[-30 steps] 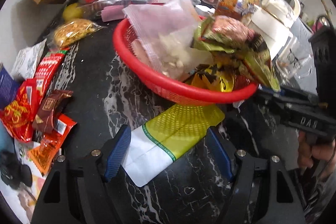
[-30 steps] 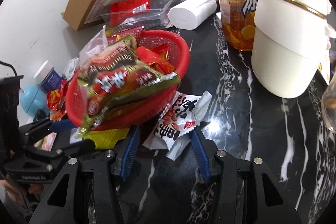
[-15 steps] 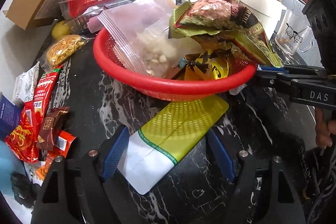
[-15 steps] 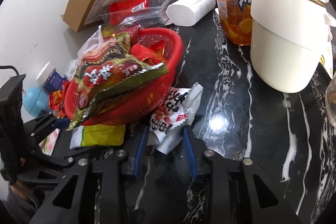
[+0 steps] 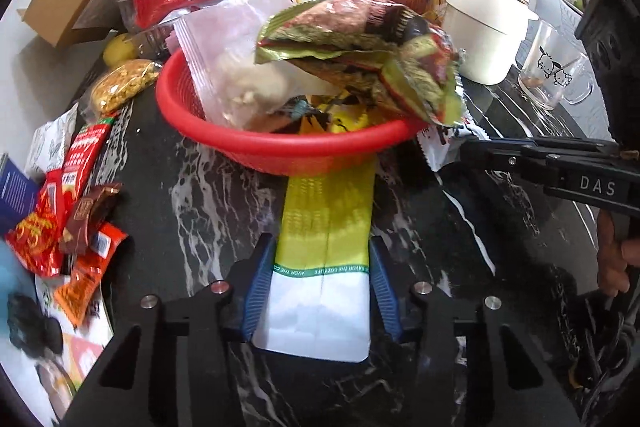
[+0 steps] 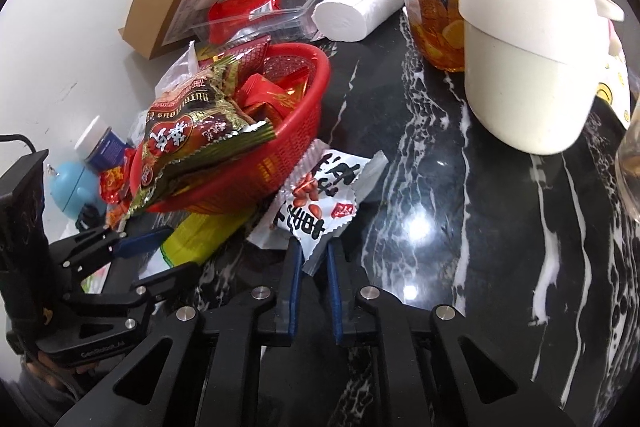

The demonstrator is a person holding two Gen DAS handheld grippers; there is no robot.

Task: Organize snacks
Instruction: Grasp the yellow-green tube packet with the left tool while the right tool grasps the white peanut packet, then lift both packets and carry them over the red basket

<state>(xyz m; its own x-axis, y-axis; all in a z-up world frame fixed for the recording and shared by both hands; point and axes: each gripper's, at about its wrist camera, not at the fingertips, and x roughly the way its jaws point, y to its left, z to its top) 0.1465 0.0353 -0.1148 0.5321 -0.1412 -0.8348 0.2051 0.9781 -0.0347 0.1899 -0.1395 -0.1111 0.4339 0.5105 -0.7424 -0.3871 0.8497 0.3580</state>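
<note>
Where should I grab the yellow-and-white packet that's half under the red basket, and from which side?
Take the yellow-and-white packet by its white near end, across the narrow width, coming in from the side away from the red basket. The far yellow end is tucked under the basket, so only this flat end is free. The left claw already straddles it, jaws closing.

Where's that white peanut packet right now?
The white peanut packet lies on the black marble counter just right of the red basket in the right wrist view, its near corner pinched by the right gripper.
</note>
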